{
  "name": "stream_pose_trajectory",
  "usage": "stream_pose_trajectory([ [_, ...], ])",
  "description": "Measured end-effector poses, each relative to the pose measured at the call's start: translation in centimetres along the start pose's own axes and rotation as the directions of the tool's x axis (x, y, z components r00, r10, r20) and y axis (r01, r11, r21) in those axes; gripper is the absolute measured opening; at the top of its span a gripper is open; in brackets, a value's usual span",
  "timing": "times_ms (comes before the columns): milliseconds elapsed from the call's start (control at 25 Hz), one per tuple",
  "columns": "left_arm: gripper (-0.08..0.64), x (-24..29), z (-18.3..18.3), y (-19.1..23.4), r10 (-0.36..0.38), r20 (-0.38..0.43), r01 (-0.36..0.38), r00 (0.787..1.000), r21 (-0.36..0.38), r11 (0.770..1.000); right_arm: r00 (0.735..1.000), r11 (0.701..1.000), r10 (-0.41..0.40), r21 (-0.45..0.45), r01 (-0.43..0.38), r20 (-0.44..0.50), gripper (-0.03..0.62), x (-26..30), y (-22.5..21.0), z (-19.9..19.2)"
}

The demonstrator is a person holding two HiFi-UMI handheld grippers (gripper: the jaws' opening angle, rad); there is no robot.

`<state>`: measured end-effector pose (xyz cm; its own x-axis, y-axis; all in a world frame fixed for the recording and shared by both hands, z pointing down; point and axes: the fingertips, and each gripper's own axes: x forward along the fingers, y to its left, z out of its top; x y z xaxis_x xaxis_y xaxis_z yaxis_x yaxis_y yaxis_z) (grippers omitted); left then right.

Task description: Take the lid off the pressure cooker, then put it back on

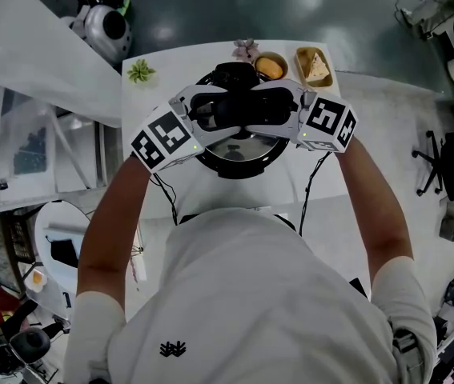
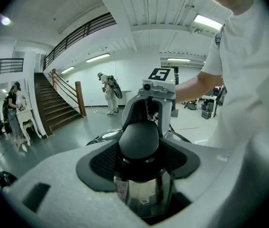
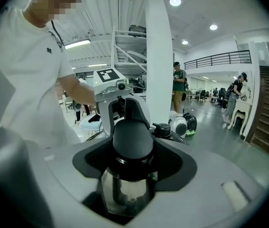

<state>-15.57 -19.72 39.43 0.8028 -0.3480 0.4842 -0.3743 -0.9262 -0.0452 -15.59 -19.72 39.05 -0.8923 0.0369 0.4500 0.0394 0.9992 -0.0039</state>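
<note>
The pressure cooker [image 1: 239, 157] stands in the middle of the white table [image 1: 158, 194], with its lid on top. The lid's black handle [image 1: 239, 108] runs across it. My left gripper [image 1: 220, 112] comes in from the left and my right gripper [image 1: 268, 106] from the right, facing each other over the lid. In the left gripper view the black handle [image 2: 139, 137] sits between the jaws of the left gripper [image 2: 140, 152], pads against it. The right gripper view shows the same handle [image 3: 132, 136] clasped by the right gripper [image 3: 132, 152]. Shiny lid metal shows below the handle.
At the table's far edge stand a bowl of orange food [image 1: 270, 67], a yellow tray [image 1: 314, 65], a small green plant [image 1: 140, 72] and a pink item [image 1: 246, 49]. An office chair [image 1: 443, 162] is on the floor to the right. People stand in the hall behind.
</note>
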Motion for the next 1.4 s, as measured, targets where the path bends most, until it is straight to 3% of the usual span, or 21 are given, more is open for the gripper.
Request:
stream_pose_trajectory([
  [640, 0.276, -1.8, 4.0, -1.3, 0.041, 0.03, -0.042, 0.999, 0.049, 0.998, 0.999, 0.998, 0.001, -0.063, 0.001, 0.036, 0.285, -2.7, 1.4, 3.5],
  [800, 0.276, 0.8, 7.6, -3.3, 0.033, 0.038, -0.036, 0.999, 0.063, 0.997, 0.999, 0.997, -0.013, -0.07, 0.016, 0.04, 0.285, -7.4, 2.0, 3.0],
  [1400, 0.276, 8.0, 12.4, -8.7, -0.035, 0.053, 0.029, 0.998, 0.102, 0.994, 0.996, 0.994, -0.093, -0.055, 0.094, 0.009, 0.285, -16.5, 4.2, -1.0],
])
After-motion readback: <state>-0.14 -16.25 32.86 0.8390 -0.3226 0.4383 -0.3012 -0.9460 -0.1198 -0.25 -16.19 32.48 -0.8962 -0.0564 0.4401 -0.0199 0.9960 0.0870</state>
